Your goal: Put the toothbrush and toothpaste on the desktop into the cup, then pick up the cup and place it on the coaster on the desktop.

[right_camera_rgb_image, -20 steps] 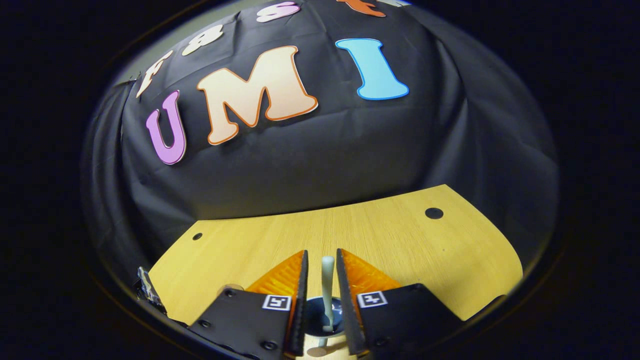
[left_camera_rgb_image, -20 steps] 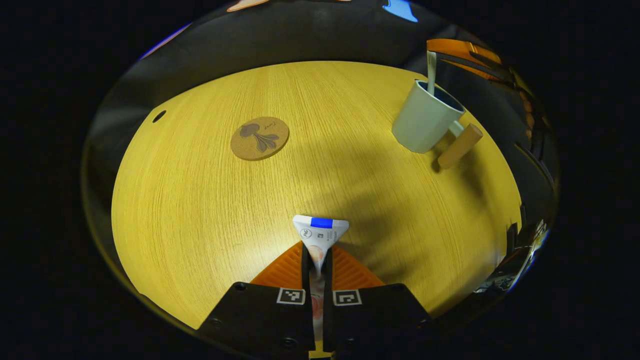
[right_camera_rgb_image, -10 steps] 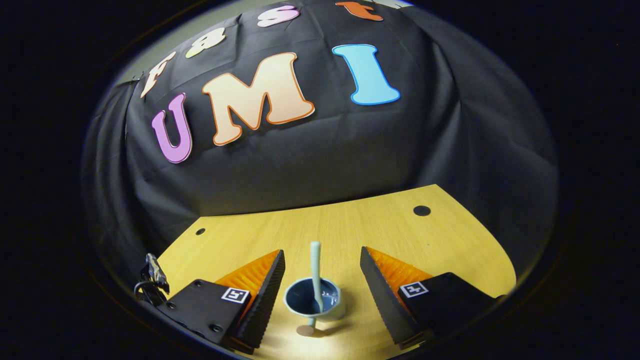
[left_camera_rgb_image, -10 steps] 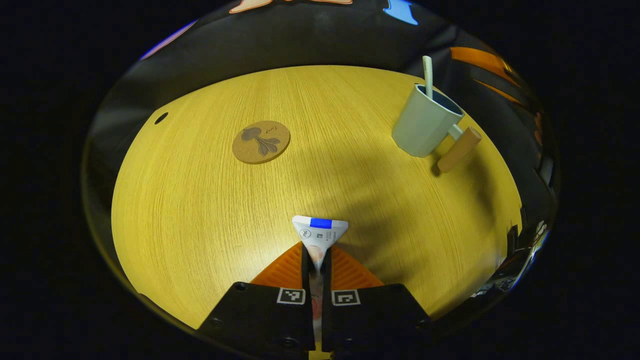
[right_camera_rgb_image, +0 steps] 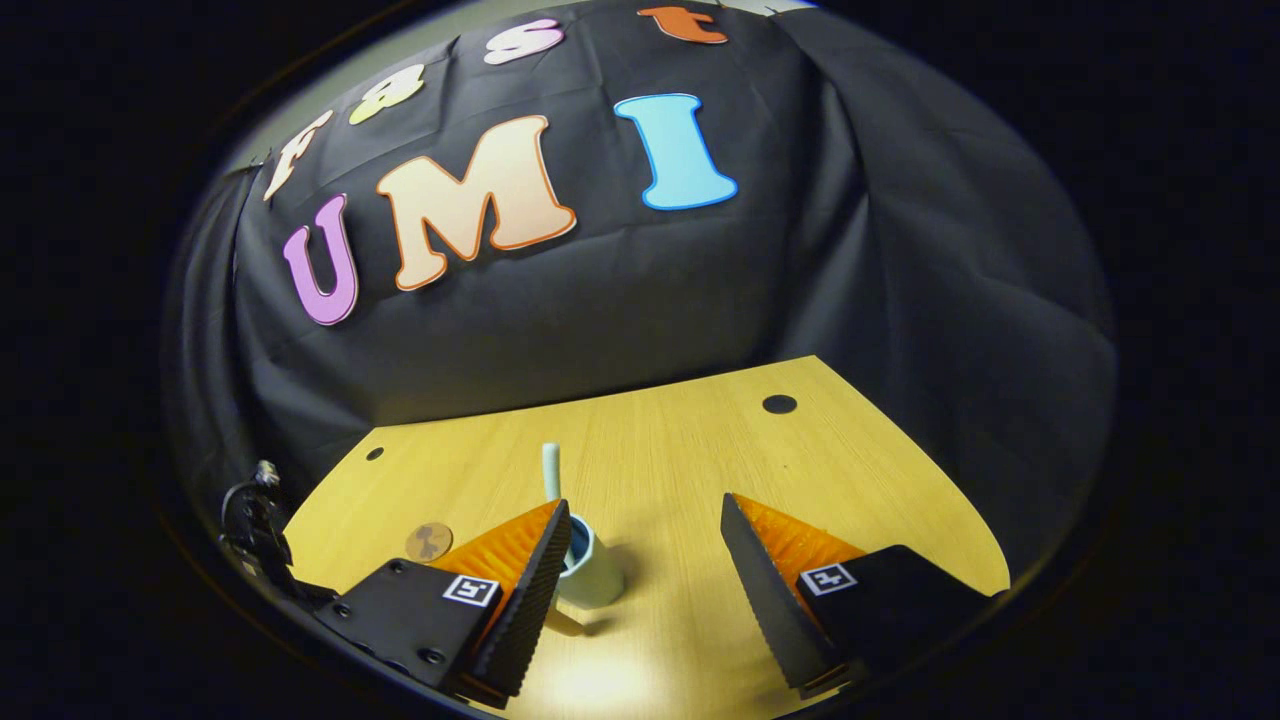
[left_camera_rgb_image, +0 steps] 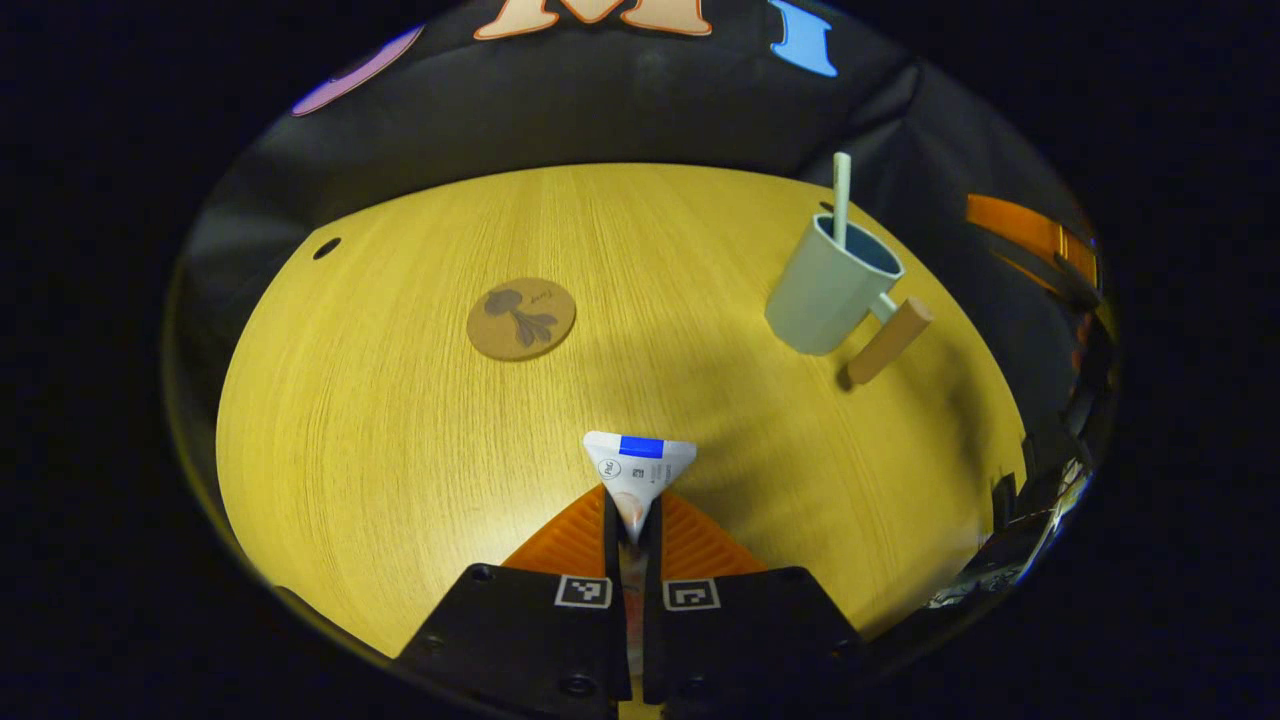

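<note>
One desktop (left_camera_rgb_image: 420,420) is recorded, with two round holes seen in the right gripper view. One cup (left_camera_rgb_image: 825,290) with a wooden handle stands upright at its far right; one toothbrush (left_camera_rgb_image: 841,195) stands inside it. One coaster (left_camera_rgb_image: 521,318), printed with a dark motif and illegible script, lies well apart. One toothpaste (left_camera_rgb_image: 638,470) tube, its print unreadable, is clamped by the left gripper (left_camera_rgb_image: 632,525). The right gripper (right_camera_rgb_image: 645,560) is spread wide, empty.

Toothbrush (left_camera_rgb_image: 840,197) in cup (left_camera_rgb_image: 824,295), coaster (left_camera_rgb_image: 520,319) well left, on desktop (left_camera_rgb_image: 400,420)
</note>
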### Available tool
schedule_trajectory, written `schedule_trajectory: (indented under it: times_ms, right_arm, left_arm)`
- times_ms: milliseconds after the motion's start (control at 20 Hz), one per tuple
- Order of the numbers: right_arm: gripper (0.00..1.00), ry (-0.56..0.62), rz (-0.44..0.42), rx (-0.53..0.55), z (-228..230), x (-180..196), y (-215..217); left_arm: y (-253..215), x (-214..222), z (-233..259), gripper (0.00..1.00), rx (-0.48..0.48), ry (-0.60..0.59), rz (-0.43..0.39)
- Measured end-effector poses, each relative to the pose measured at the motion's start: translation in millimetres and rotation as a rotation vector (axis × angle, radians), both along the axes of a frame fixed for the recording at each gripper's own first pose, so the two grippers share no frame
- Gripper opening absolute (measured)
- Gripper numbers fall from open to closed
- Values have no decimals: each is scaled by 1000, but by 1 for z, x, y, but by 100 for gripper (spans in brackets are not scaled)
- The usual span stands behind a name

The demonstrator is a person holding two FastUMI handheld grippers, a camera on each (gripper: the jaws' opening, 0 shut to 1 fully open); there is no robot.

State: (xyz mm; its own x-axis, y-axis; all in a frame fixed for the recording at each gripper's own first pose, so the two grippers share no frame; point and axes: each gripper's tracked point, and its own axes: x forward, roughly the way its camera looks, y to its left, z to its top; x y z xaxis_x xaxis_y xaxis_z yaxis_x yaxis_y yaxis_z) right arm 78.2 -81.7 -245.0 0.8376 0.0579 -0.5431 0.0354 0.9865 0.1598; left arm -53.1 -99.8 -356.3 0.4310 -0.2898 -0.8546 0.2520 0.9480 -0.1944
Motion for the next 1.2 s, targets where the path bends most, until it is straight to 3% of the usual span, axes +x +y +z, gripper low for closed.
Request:
schedule_trajectory:
  times_ms: [450, 800, 950, 1000, 1050, 1200]
  right_arm:
    - [93, 41, 21, -11, -8, -28, -13]
    - [93, 79, 48, -16, -12, -51, -20]
    - [93, 96, 56, -10, -13, -60, -22]
    - [87, 97, 58, -11, -14, -61, -22]
    - [93, 98, 60, -16, -13, -63, -24]
    - [93, 107, 61, -28, -13, -70, -32]
  left_arm:
    - [-41, 63, 75, 4, -142, -273, 10]
    - [-98, 115, 138, 4, -285, -462, -31]
    - [-125, 133, 154, 4, -320, -516, -57]
    - [-133, 139, 157, 4, -326, -524, -66]
    - [-140, 144, 159, 4, -334, -533, -72]
    - [-158, 154, 164, 4, -362, -560, -77]
